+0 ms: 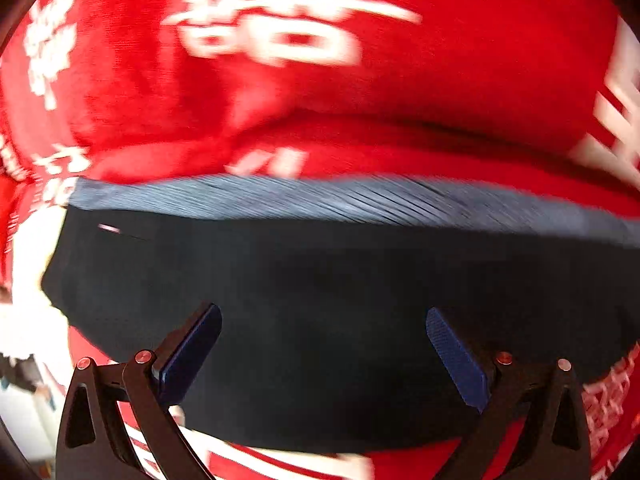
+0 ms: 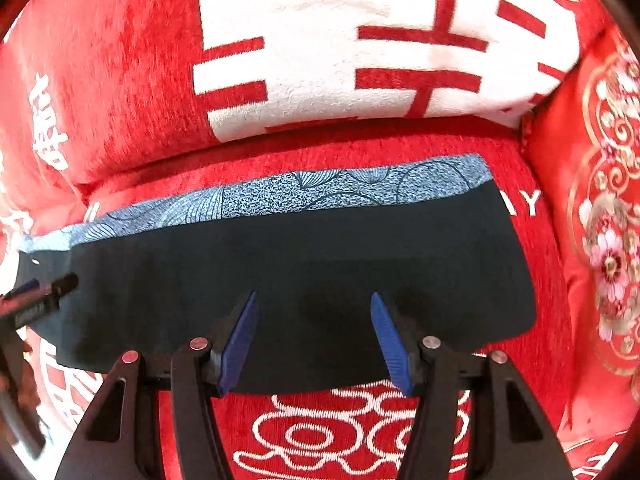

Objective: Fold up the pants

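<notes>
- Pants (image 2: 280,280), dark navy with a pale blue patterned band (image 2: 312,192) along their far edge, lie flat as a wide strip across a red cushioned seat (image 2: 360,148).
- Right claw (image 2: 314,340) hangs over the near edge of the pants, pointing steeply down, its blue pads spread apart with nothing pinched between them.
- Left claw (image 1: 324,356) is likewise spread wide above the dark cloth and grips nothing; its view is smeared with motion blur.
- In the right wrist view, the other claw's black tip pokes in at the far left, over the left end of the pants.
- Just beyond the pants stands a red backrest cushion (image 2: 340,40) with a large white panel bearing bold red strokes of a Chinese character.
- To the right sits a red pillow (image 2: 600,240) embroidered with gold scrolls and pink flowers.
- White letters on the seat peek out past the right end of the pants: only "Y" and part of another letter can be read.
- Near the claw, a white looping emblem (image 2: 340,432) is woven into the seat.
- Nothing lies on top of the pants.
</notes>
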`<action>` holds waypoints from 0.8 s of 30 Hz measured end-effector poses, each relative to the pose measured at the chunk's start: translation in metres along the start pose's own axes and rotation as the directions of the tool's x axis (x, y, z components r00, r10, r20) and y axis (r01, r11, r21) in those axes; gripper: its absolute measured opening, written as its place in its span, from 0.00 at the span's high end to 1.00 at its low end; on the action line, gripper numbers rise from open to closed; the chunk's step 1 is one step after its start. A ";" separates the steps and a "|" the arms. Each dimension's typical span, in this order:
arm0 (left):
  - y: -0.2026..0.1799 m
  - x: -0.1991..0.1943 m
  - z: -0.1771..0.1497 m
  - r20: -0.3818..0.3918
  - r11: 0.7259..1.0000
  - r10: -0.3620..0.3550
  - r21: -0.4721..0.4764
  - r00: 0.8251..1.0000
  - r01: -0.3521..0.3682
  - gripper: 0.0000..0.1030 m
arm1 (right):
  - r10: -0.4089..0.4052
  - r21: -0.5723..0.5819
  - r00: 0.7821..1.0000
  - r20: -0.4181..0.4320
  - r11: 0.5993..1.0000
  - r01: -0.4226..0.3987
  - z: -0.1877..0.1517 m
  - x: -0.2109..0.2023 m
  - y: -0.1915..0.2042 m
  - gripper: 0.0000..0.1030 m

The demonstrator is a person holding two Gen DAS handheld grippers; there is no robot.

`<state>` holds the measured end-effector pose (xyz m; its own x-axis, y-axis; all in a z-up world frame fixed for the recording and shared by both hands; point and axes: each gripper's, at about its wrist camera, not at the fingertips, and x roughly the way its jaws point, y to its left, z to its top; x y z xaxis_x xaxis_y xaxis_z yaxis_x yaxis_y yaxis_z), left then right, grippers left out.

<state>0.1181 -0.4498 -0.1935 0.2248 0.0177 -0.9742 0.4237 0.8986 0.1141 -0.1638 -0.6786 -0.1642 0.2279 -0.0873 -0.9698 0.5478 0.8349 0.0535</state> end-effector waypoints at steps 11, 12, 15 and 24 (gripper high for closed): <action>-0.027 0.016 -0.033 -0.022 1.000 -0.009 -0.004 1.000 0.009 0.00 | 0.011 -0.031 0.999 -0.042 0.999 -0.012 -0.023 0.024 -0.014 0.31; -0.027 0.016 -0.033 -0.024 1.000 -0.004 -0.001 1.000 0.004 0.00 | 0.019 -0.023 0.999 -0.042 1.000 -0.020 -0.024 0.024 -0.015 0.30; -0.033 0.013 -0.033 -0.010 1.000 0.015 0.021 1.000 -0.015 0.00 | 0.035 0.000 0.999 -0.035 0.999 -0.035 -0.025 0.024 -0.020 0.27; -0.036 0.013 -0.034 -0.003 0.999 0.033 0.007 0.999 -0.033 0.00 | 0.073 -0.005 0.997 -0.013 0.997 -0.073 -0.032 0.020 -0.024 0.23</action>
<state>0.0755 -0.4674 -0.2165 0.2363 0.0487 -0.9705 0.4220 0.8945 0.1476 -0.1977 -0.6829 -0.1920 0.2568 -0.0190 -0.9663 0.5256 0.8418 0.1231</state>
